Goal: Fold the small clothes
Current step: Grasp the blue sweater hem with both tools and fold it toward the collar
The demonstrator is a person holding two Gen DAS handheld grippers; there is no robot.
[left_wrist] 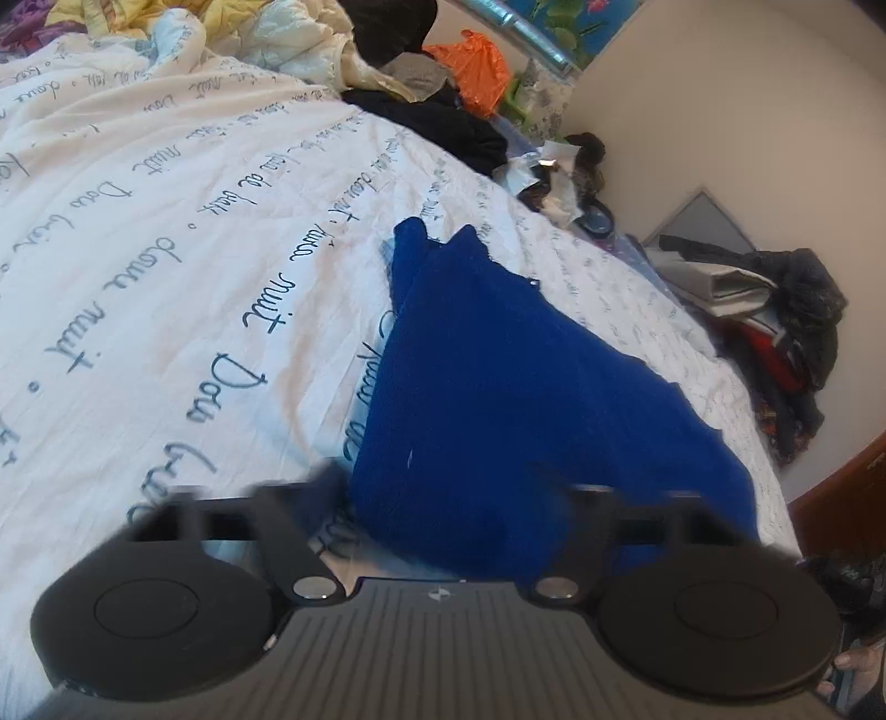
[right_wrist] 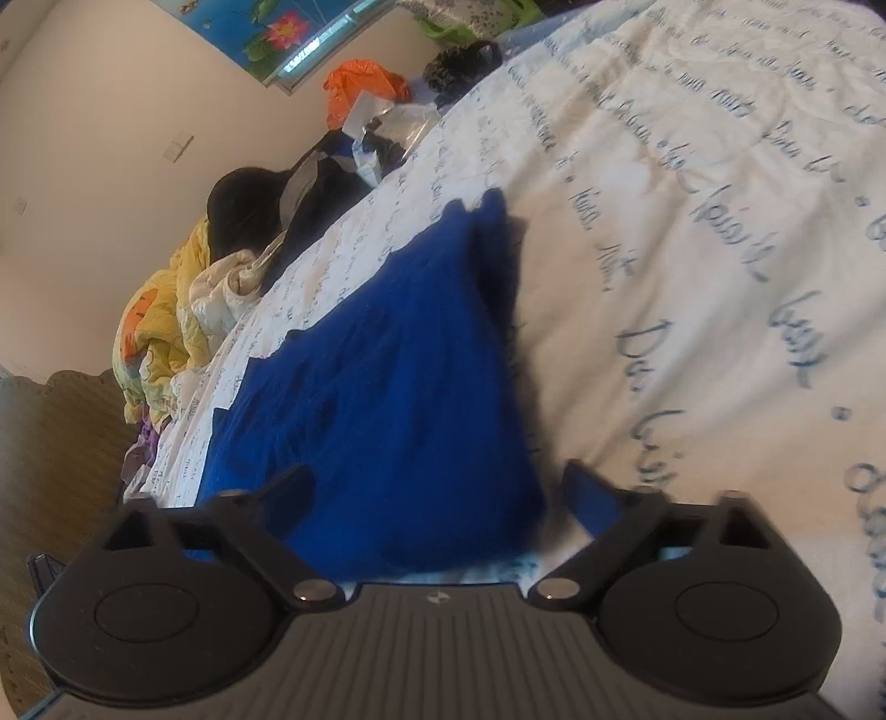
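Blue garments I see: one (left_wrist: 520, 382)
Orange bags: one (left_wrist: 476, 69)
Grippers I operate: two (left_wrist: 443, 498) (right_wrist: 437, 493)

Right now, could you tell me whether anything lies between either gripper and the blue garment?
Nothing visible does. The blue garment lies on the script-printed bedsheet, with its near edge between the spread fingers of both the left gripper and the right gripper.

Home bedroom, bed under a white script-printed sheet (left_wrist: 166, 232), rumpled yellow quilt (right_wrist: 160, 327), clothes heaped along the wall (left_wrist: 775, 332), lotus poster (right_wrist: 266, 33)
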